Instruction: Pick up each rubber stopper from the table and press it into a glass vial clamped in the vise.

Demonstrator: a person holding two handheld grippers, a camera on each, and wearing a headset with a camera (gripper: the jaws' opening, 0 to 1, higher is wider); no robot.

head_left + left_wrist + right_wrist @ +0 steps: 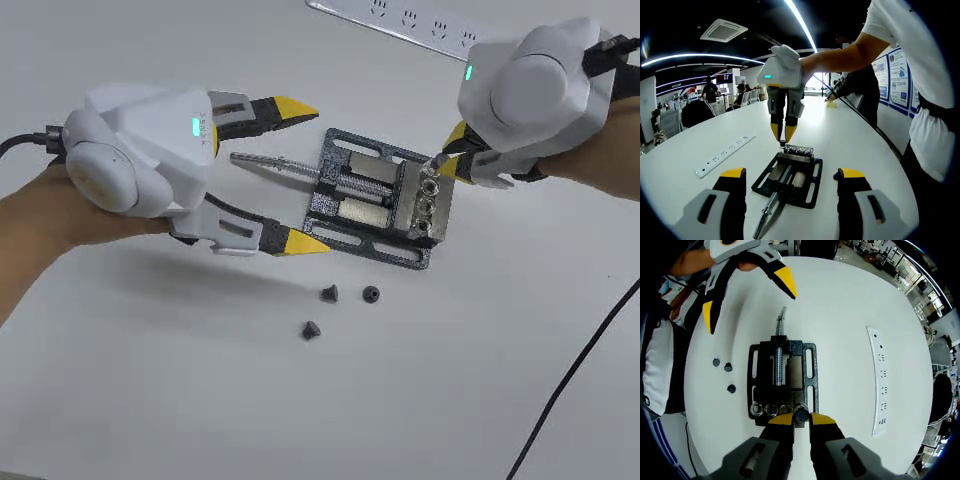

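Rubber stopper [801, 414] pinched between the tips of the right gripper [801, 420], at the end of the vial row [771, 410] clamped in the vise [758, 375]; three loose stoppers [329, 293] on the table [150, 390] near the vise; left gripper [314, 177] spread wide, holding nothing.

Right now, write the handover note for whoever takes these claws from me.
Vise on the table clamps four vials in a row.
Left claw: open, empty, hovering by the vise's screw handle.
Right claw: shut on a stopper at the mouth of the end vial; can't tell if it is seated.
Other three vials look unplugged.
Three loose stoppers lie on the table beside the vise.
Left to do: press this one home, then fit those three.
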